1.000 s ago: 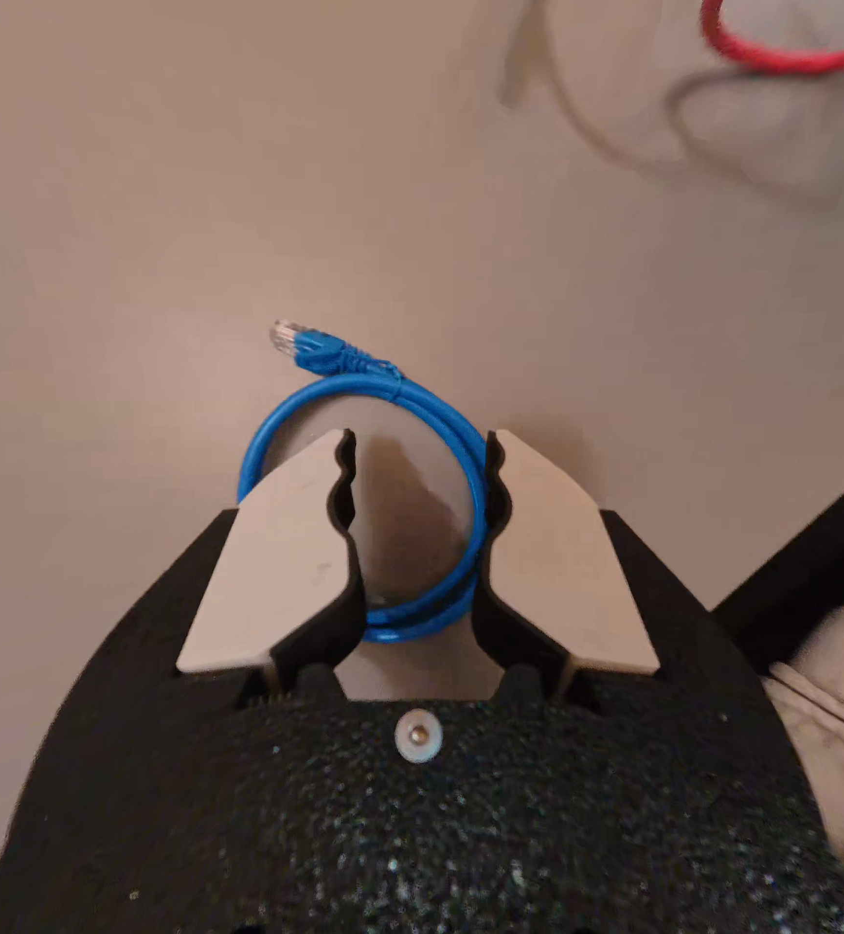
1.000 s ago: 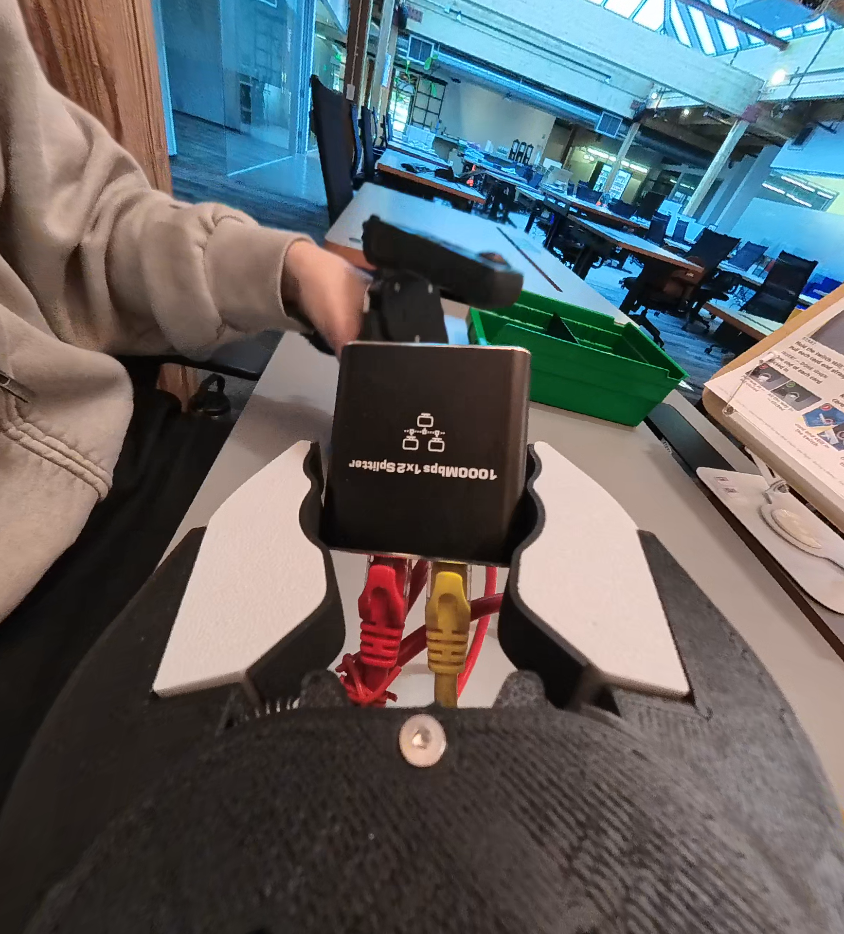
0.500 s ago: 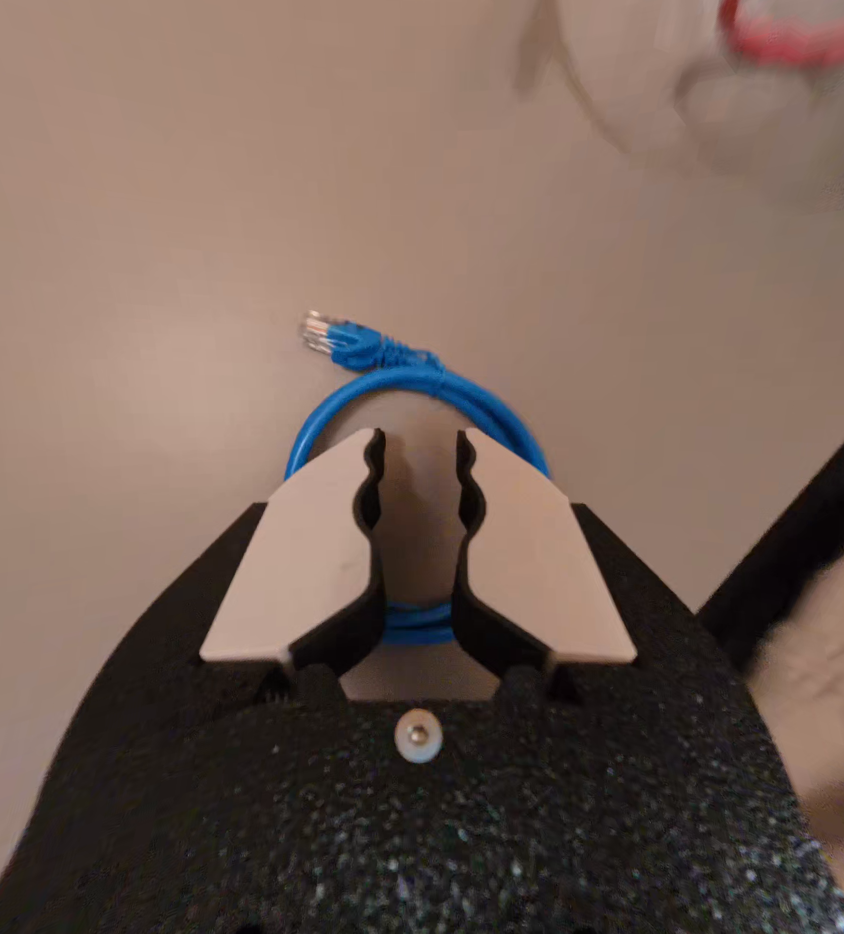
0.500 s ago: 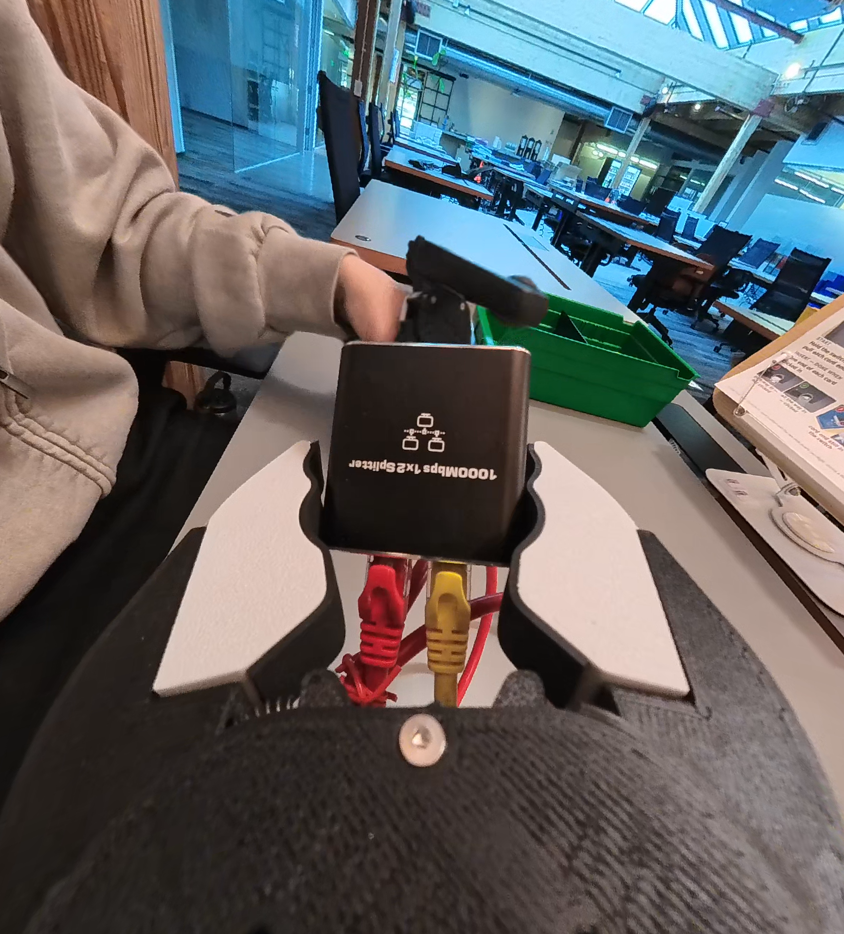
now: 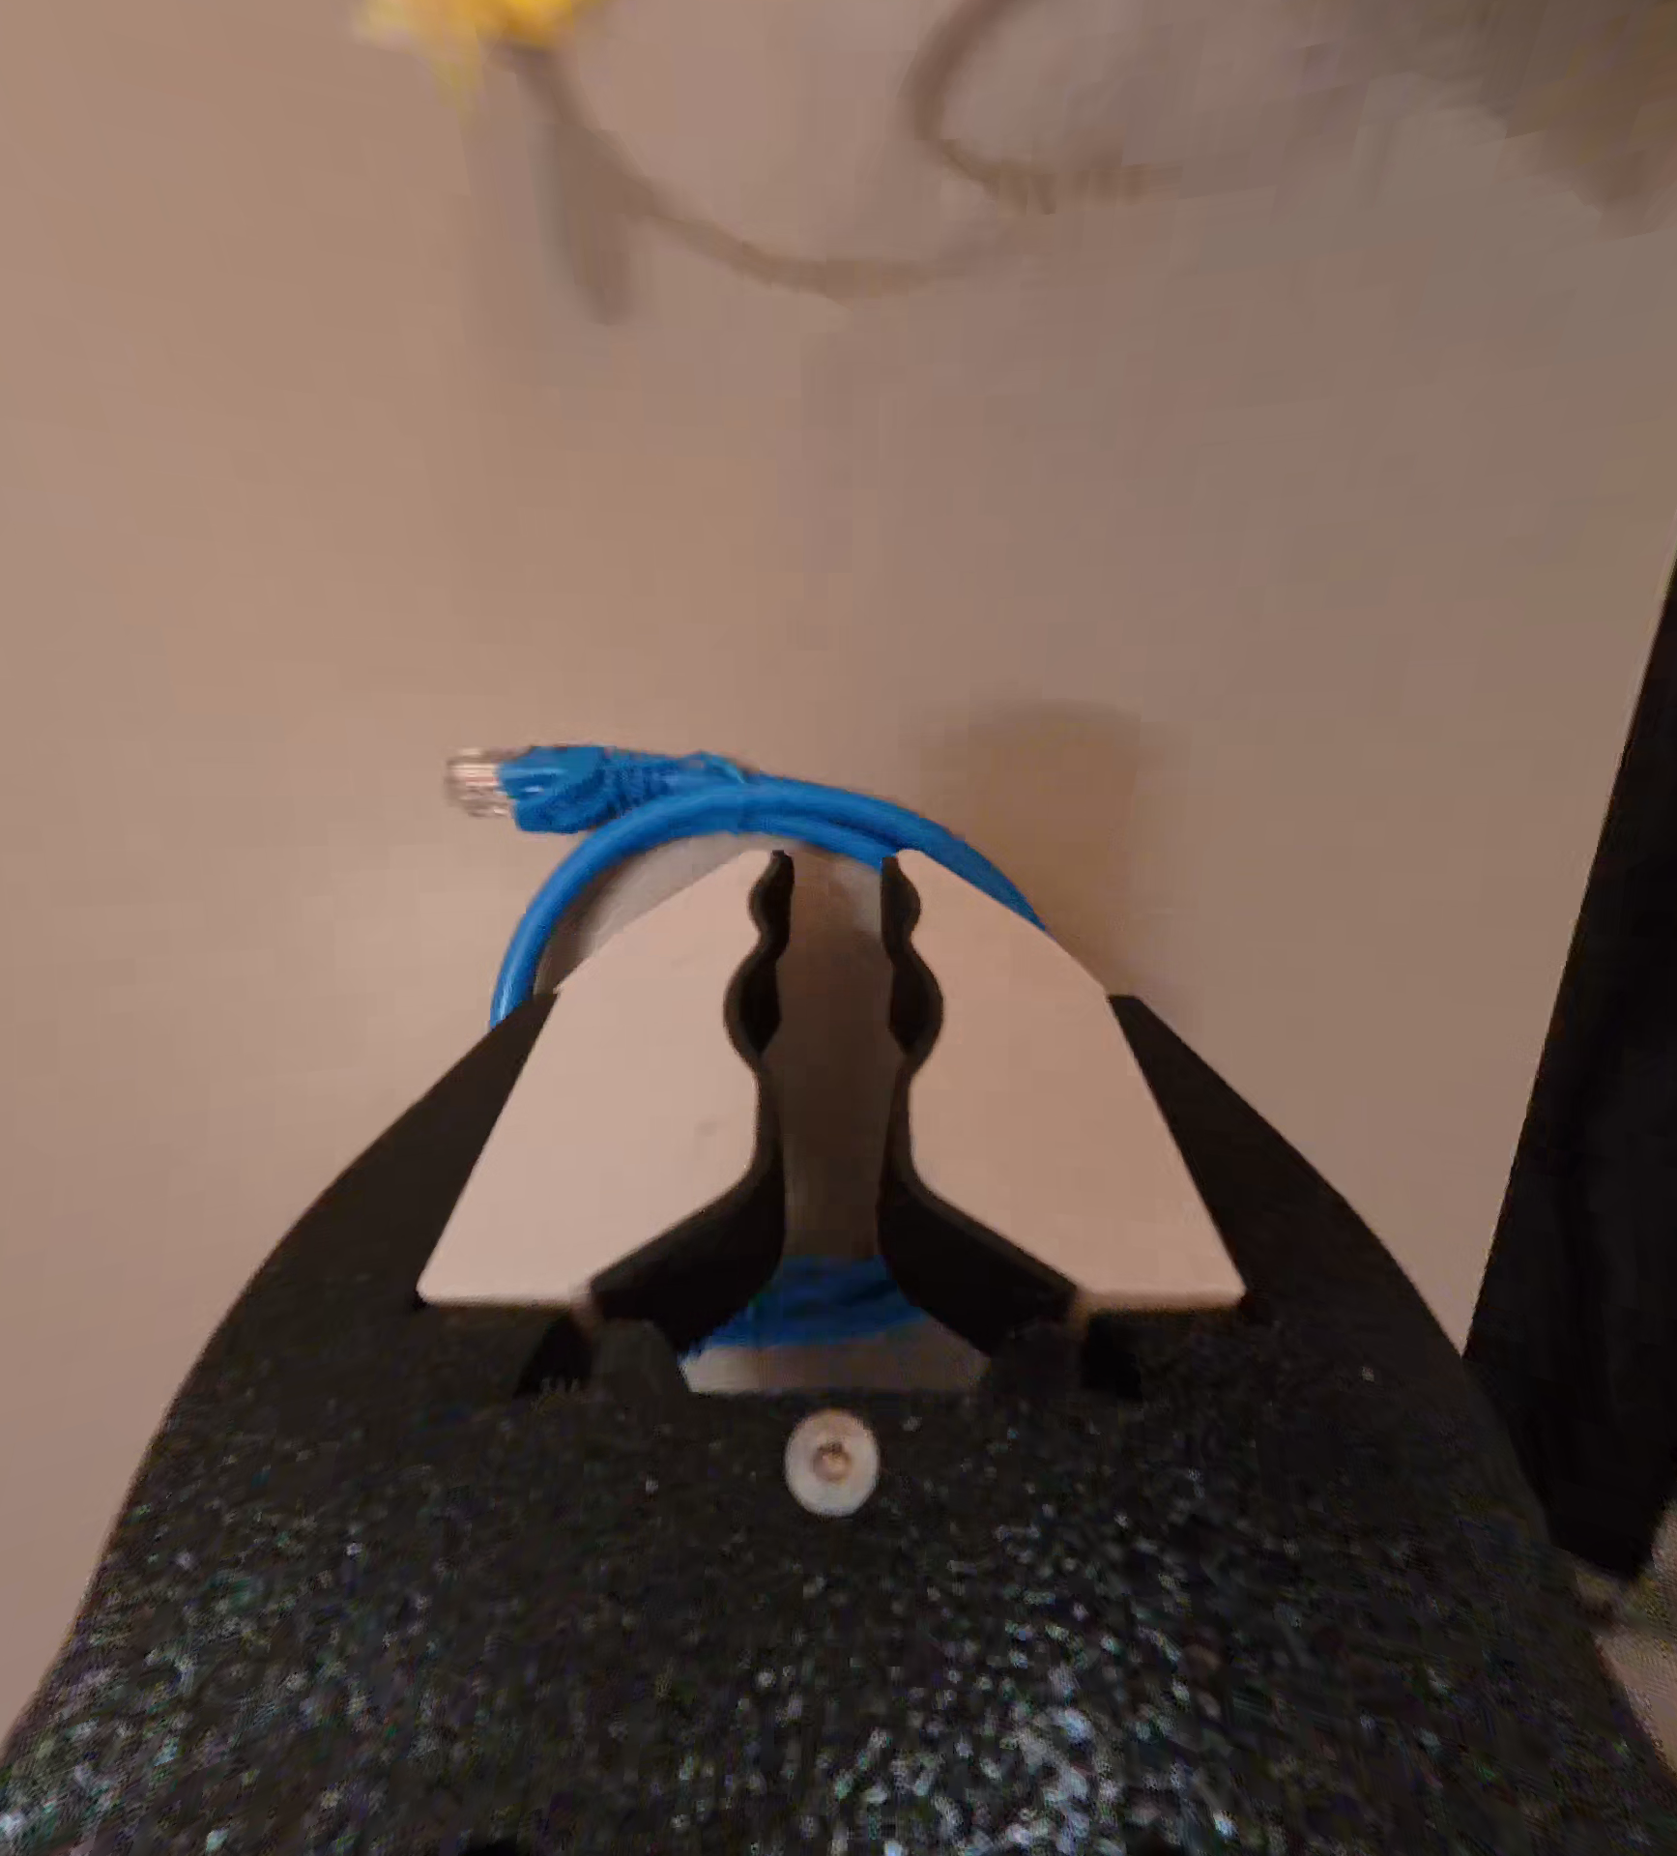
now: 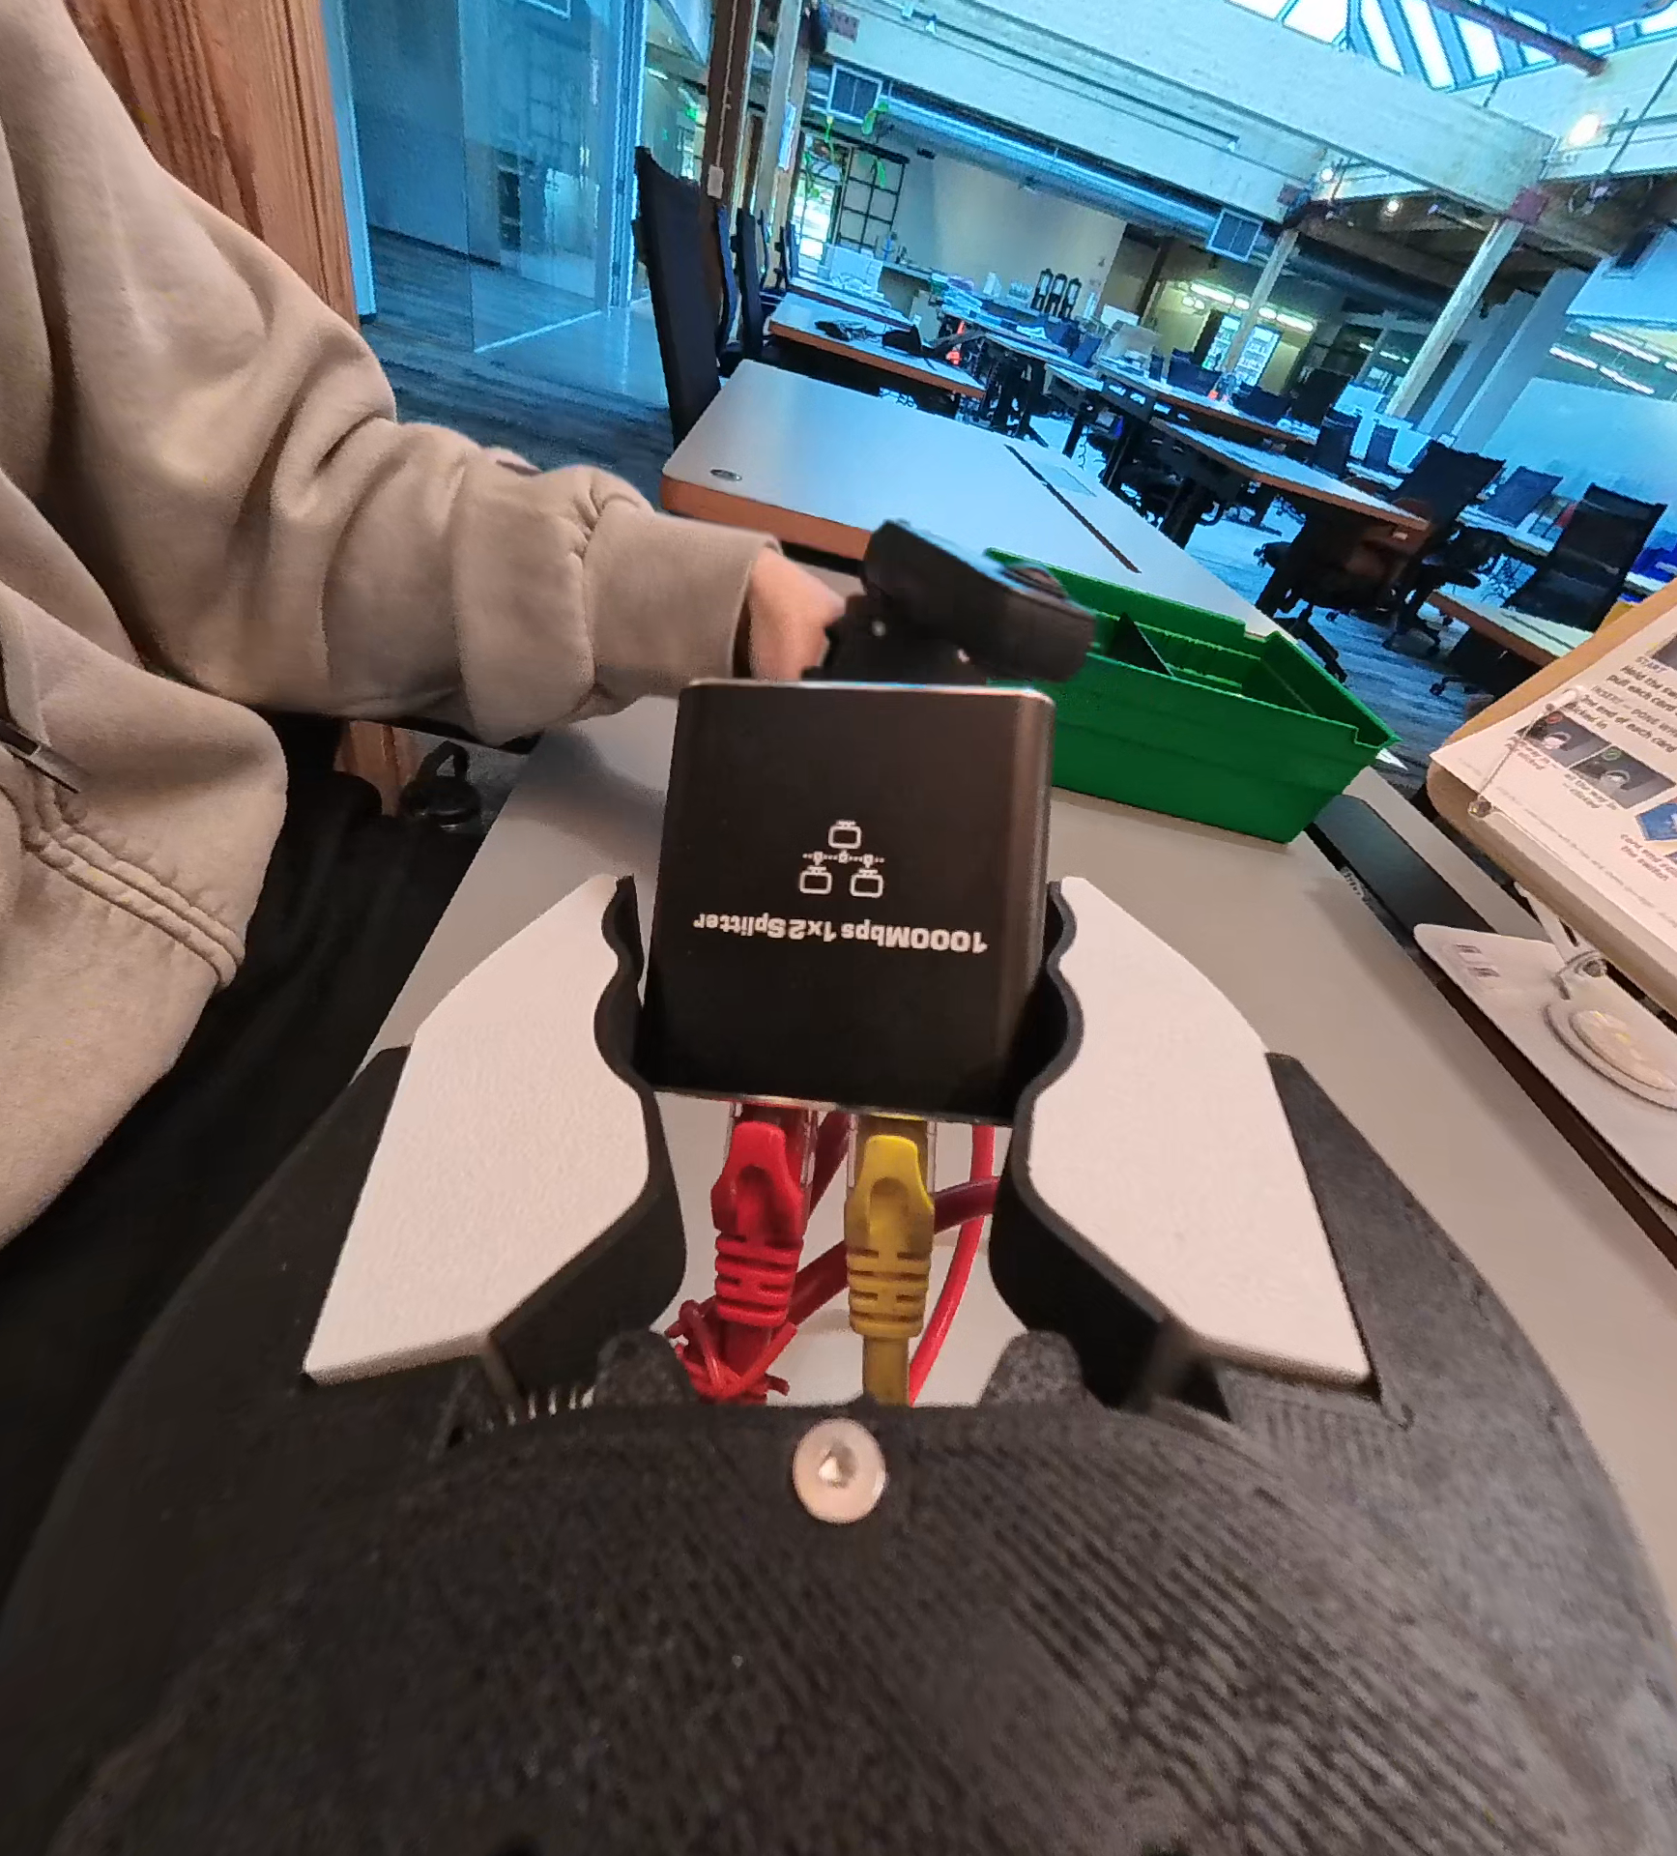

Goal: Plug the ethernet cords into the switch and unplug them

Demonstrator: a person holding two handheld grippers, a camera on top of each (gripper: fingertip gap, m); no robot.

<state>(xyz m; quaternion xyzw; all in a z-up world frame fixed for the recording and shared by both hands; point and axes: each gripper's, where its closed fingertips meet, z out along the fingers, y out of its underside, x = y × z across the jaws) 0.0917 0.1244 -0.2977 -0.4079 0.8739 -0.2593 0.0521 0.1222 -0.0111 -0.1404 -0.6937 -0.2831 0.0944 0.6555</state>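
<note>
Up close: right gripper (image 6: 844, 989) clamped on small black box-shaped switch (image 6: 849, 884), held upright above grey table (image 6: 1216, 964). Red ethernet cord (image 6: 754, 1220) and yellow ethernet cord (image 6: 886, 1245) plugged into underside ports, side by side. Left gripper (image 5: 832, 909) narrowed to a slim gap, fingers (image 5: 648, 1085) straddling coiled blue ethernet cord (image 5: 713, 803) lying on table; actual pinch impossible to tell. Clear plug pointing left. Green plastic bin (image 6: 1206, 733) beyond switch.
</note>
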